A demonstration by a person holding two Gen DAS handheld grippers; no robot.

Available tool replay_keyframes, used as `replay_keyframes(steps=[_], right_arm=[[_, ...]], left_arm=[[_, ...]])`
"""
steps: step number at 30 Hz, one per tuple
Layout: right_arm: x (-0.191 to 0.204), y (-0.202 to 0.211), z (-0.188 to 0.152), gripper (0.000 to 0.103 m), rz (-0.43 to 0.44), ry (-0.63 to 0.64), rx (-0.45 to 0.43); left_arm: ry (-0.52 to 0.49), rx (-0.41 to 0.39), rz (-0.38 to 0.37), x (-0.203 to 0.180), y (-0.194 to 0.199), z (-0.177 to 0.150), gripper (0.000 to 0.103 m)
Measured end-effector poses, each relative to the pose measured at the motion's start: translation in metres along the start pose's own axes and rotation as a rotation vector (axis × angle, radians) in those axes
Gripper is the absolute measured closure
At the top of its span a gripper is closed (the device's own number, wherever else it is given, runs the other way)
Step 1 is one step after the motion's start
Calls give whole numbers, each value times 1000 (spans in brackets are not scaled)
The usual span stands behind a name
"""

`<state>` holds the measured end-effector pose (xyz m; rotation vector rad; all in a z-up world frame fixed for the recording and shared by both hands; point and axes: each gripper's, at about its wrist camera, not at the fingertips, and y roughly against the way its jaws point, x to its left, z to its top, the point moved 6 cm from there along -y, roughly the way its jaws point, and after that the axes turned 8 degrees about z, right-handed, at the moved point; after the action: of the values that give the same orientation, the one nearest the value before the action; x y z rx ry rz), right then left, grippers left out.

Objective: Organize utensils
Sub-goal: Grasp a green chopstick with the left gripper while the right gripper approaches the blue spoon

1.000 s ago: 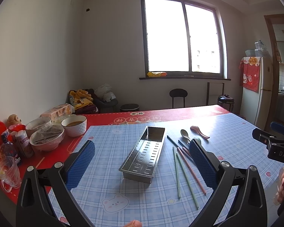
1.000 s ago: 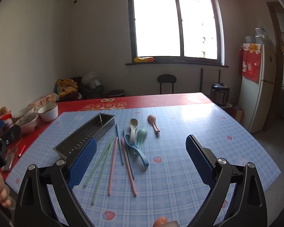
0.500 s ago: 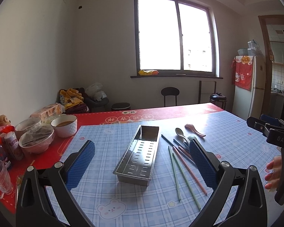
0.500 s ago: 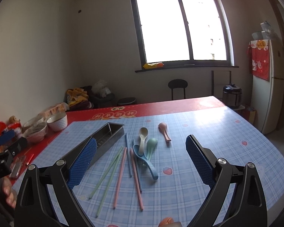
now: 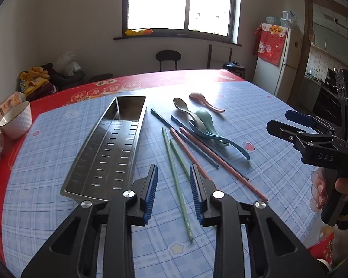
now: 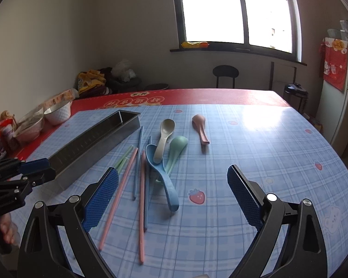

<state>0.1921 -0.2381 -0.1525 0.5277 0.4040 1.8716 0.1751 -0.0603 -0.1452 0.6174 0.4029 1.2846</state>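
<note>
Lining up on the chopsticks beside the tray

Left wrist: my left gripper (image 5: 173, 186) is closing, narrow, around the green chopsticks (image 5: 177, 176), right of the steel tray (image 5: 109, 148); thin, stiff, probably slippery, so grip mid-shaft. Right wrist: my right gripper (image 6: 172, 194) gapes wide, empty, above the blue spoon (image 6: 161, 173) and pink chopsticks (image 6: 127, 185).

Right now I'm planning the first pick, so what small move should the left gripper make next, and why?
Probably ease the left gripper lower onto the green chopsticks. Its jaws are closing with the pair lying between them, seemingly not yet pinched. The metal tray beside them is empty, and the right gripper hangs open over the spoons.
</note>
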Motion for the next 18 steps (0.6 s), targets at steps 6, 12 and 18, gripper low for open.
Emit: replay_keyframes(steps=[6, 12, 18], right_arm=[[-18, -30, -1, 11, 19, -26, 22], [-36, -46, 3, 11, 17, -53, 25], [-40, -61, 2, 11, 43, -67, 66]], left_arm=[[-32, 96, 20, -17, -45, -4, 85], [-17, 168, 61, -14, -79, -4, 86], [-24, 202, 93, -14, -96, -5, 89]])
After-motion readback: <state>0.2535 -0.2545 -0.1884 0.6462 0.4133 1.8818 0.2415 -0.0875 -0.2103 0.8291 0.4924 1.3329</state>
